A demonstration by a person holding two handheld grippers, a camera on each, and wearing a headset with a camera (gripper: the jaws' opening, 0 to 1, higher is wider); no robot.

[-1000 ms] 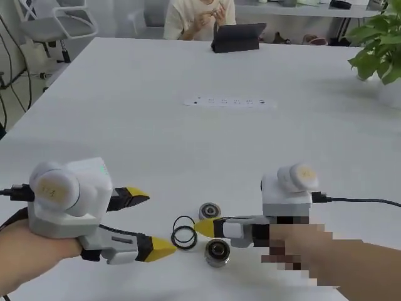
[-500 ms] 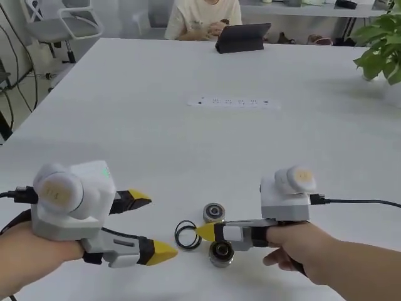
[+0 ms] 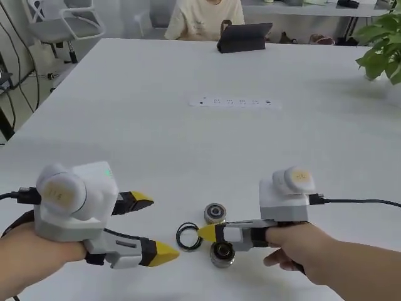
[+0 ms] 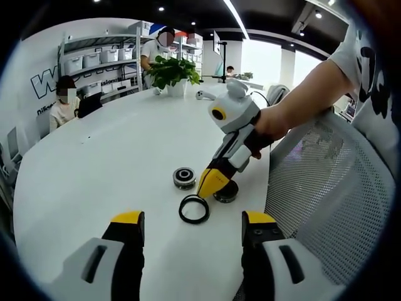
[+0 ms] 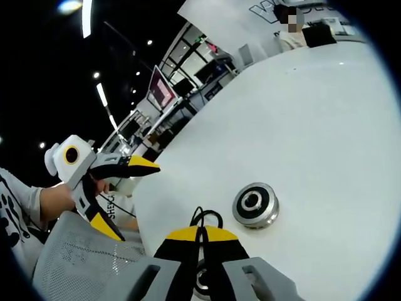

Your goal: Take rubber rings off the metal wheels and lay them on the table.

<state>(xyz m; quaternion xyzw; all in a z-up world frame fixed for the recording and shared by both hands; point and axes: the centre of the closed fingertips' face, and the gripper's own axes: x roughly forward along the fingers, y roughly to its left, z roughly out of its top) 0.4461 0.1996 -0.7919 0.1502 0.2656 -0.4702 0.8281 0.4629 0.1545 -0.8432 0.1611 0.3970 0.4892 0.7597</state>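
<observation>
Nearer metal wheel (image 3: pixel 220 255) — half under right gripper (image 3: pixel 202 232)

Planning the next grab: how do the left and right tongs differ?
The left tongs are open, jaws wide apart; the right tongs are shut, tips together. The left tongs hang back from the parts; the right tongs' tip sits at the rubber rings, by the near wheel. Both have yellow tips.

On the table (image 3: pixel 188 144), the rubber rings (image 3: pixel 188 236) lie just left of the far wheel (image 3: pixel 214 212) and the near wheel (image 3: pixel 222 252). The right gripper (image 3: pixel 205 232) lies between the wheels, and the left gripper (image 3: pixel 153 226) is left of the rings.
</observation>
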